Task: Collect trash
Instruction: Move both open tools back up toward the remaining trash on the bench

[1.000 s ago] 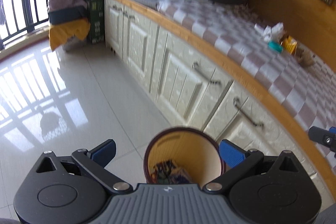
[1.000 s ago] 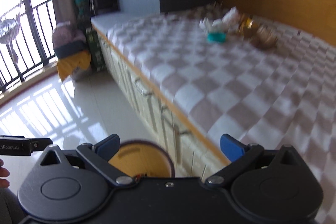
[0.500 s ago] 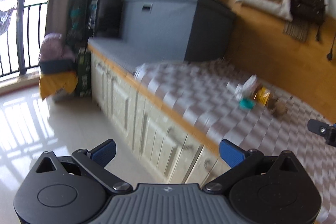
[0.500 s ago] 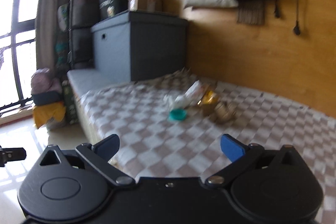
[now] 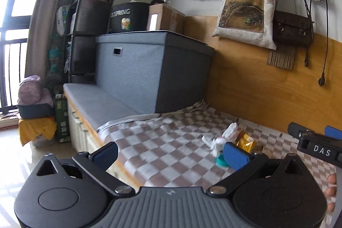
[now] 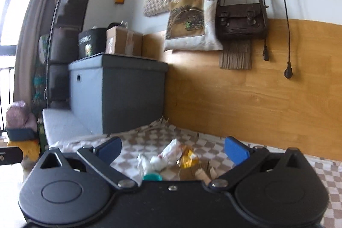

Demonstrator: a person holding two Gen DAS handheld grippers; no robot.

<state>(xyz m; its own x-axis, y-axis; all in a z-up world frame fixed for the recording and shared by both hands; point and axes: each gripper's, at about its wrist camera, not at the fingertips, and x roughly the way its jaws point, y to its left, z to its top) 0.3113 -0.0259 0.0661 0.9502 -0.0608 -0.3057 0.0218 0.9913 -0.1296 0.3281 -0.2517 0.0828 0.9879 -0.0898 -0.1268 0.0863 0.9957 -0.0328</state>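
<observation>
From the left wrist we see our left gripper [image 5: 171, 152], jaws apart and empty, above the checkered bed [image 5: 162, 142]; the trash pile [image 5: 230, 139] lies ahead-right. From the right wrist, our right gripper [image 6: 173, 150], jaws apart, frames the trash [image 6: 171, 158].

Black gripper [image 5: 170, 154] – blue pads [image 5: 235, 155], silver screws

Crumpled white paper [image 6: 165, 155], glossy gold wrapper [image 6: 187, 158] (foil-like) on matt checked cloth [image 5: 162, 142]
</observation>
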